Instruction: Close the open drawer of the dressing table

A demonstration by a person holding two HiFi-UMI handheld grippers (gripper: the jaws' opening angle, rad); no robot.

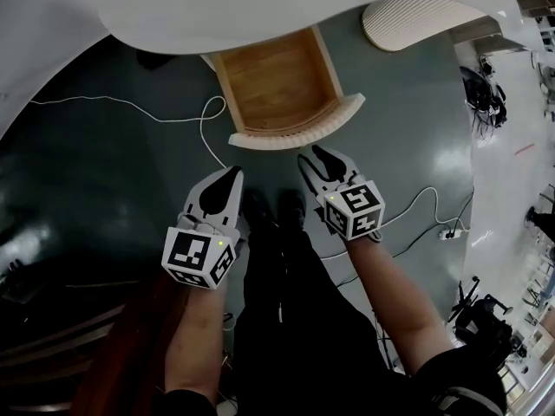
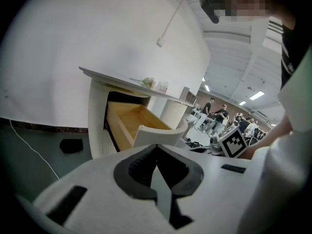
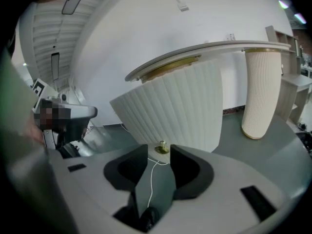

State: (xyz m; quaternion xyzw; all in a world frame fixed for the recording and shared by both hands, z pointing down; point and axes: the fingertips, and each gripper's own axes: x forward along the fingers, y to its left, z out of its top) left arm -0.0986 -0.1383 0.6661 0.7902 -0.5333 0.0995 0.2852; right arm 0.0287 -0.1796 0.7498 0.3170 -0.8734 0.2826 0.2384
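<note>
Head view: drawer (image 1: 299, 130) with fluted white front, pale wood inside (rectangular); left claw (image 1: 229, 178) closed, right claw (image 1: 314, 156) open.

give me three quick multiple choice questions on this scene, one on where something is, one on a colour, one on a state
1. In the head view, where does the drawer lie relative to the left gripper and the right gripper?
A. above both in the picture
B. at the bottom edge
C. beneath the person's forearms

2. What colour is the drawer's inside?
A. red
B. light wood
C. black

3. How do the right gripper's jaws stand?
A. shut tight, pads touching
B. shut on a cloth
C. apart, gripping nothing

Answers:
1 A: the drawer juts out higher in the picture than both grippers' tips.
2 B: its bare floor is pale wood behind the white ribbed front.
3 C: the right gripper view shows a clear gap between the jaws, with the gold knob beyond it, untouched.
</note>
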